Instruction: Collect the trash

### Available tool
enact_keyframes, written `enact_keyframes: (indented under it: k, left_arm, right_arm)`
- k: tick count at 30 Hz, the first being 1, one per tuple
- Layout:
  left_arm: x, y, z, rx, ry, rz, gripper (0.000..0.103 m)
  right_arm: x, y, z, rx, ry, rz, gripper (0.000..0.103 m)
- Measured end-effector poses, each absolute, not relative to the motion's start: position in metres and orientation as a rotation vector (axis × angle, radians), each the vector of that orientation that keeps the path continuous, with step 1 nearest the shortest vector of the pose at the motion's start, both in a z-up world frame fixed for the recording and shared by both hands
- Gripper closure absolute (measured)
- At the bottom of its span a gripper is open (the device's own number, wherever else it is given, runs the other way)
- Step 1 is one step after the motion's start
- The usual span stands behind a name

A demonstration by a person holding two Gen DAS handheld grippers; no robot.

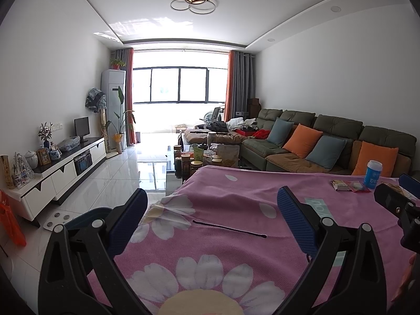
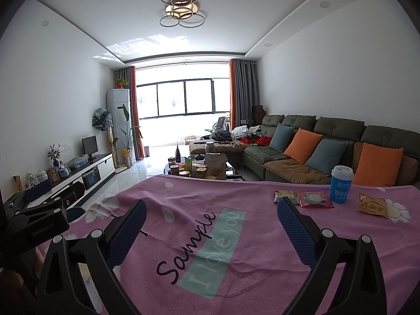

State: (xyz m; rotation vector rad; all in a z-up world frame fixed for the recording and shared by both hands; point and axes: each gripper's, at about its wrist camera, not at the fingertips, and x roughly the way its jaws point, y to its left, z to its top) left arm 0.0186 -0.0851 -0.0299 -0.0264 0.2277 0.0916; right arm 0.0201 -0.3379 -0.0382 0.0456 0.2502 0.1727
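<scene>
On the pink flowered cloth (image 2: 236, 275) lie snack wrappers: a tan one (image 2: 284, 196), a red one with a round biscuit (image 2: 316, 200) and an orange-brown one (image 2: 371, 204). A blue paper cup with a white lid (image 2: 340, 184) stands upright between them. In the left wrist view the wrappers (image 1: 349, 185) and the cup (image 1: 373, 174) sit at the far right. My left gripper (image 1: 211, 200) is open and empty over the cloth's left part. My right gripper (image 2: 211, 211) is open and empty, wrappers just beyond its right finger (image 2: 296, 225).
A dark round bin (image 1: 86, 218) stands on the floor left of the table. A glass coffee table with jars and packets (image 2: 199, 169) stands beyond the cloth. A green sofa with cushions (image 2: 328, 152) runs along the right. A white TV cabinet (image 1: 65, 173) lines the left wall.
</scene>
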Motion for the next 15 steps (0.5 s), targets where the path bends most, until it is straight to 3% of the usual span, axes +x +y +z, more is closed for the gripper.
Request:
enact_keyframes:
  k: [15]
  left_arm:
    - [0.0191, -0.0865, -0.0306, -0.027, 0.228, 0.092, 0.006]
  right_arm:
    - [0.0214, -0.3375, -0.0373, 0.044, 0.250, 0.171, 0.007]
